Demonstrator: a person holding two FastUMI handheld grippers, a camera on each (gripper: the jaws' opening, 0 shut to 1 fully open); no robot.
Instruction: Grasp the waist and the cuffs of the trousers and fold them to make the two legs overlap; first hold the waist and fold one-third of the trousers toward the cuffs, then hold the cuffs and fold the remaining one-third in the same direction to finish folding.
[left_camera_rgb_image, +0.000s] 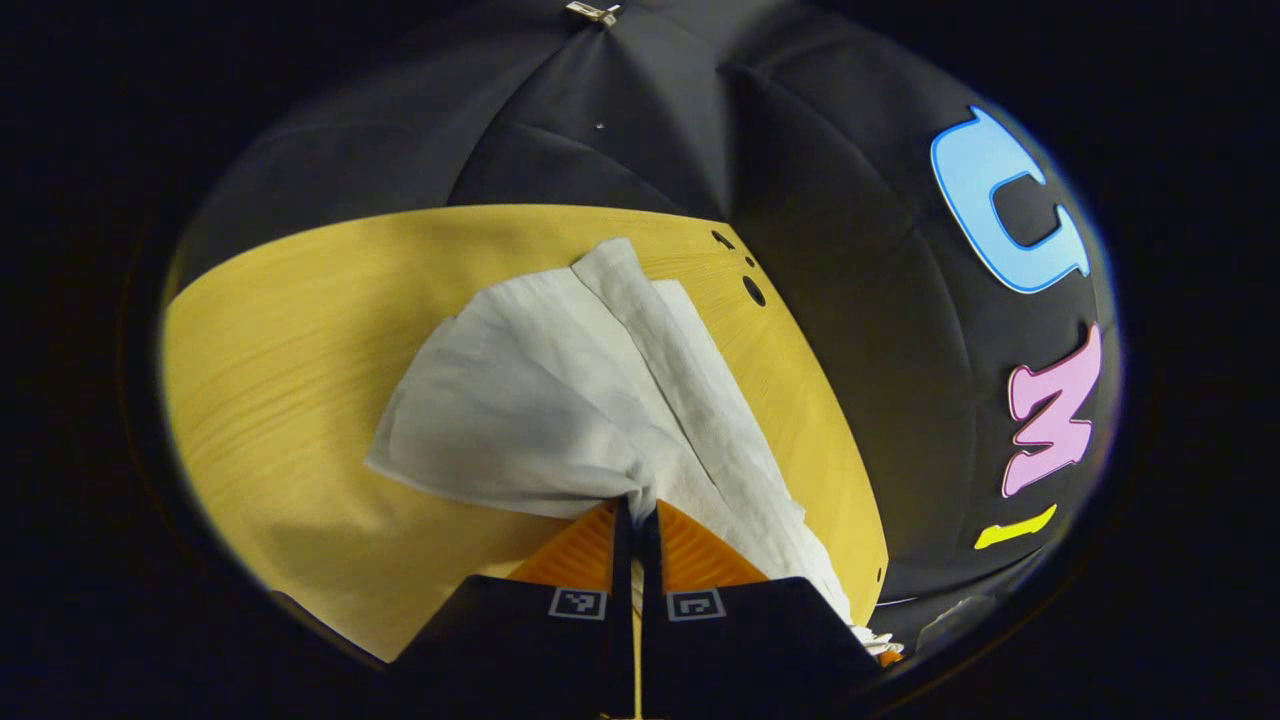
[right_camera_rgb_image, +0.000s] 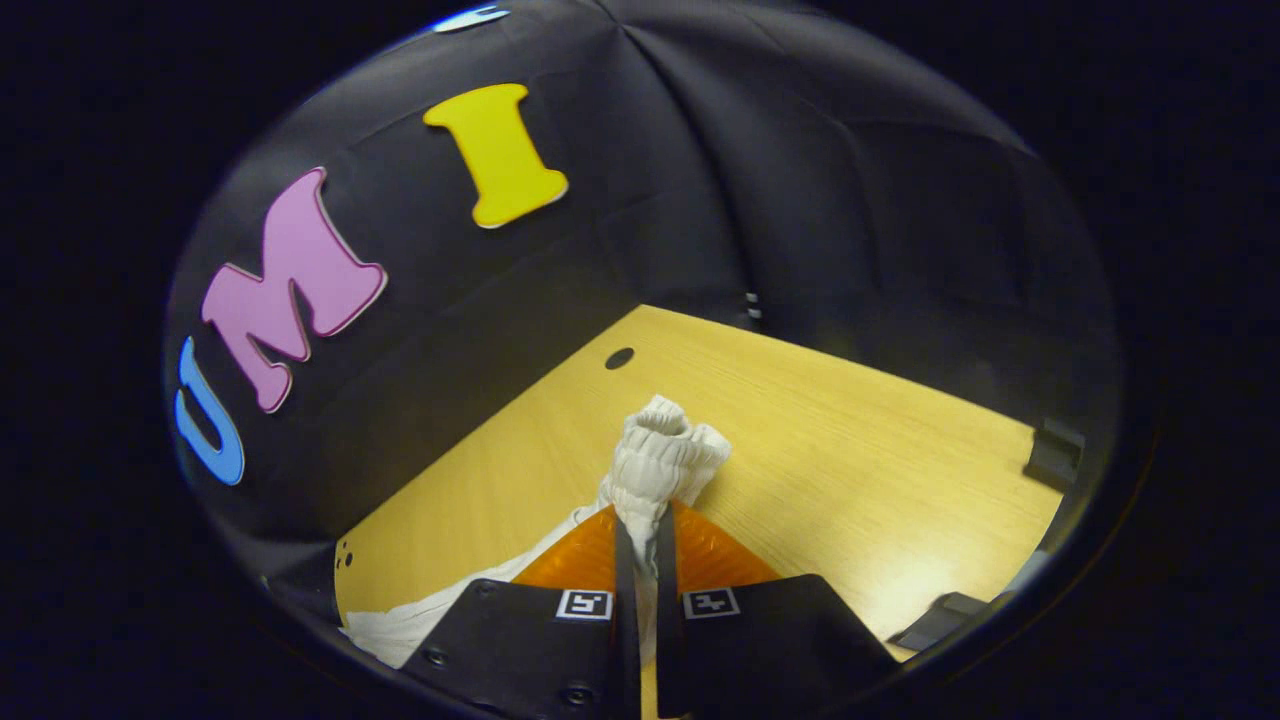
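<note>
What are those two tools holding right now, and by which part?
Both hold the white trousers. The left tool pinches gathered cloth at an edge; the right tool pinches the ribbed, elastic-looking end, likely the waist.

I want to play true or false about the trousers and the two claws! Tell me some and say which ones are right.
1. The left claw is pinching the white trousers. True.
2. The right claw is wide open and holds nothing. False: it is shut on a bunched, ribbed part of the trousers.
3. The table is yellow wood. True.
4. The trousers are blue. False: they are white.
5. In the left gripper view the trousers lie flat and neatly folded. False: they are gathered and lifted at the claw.
</note>
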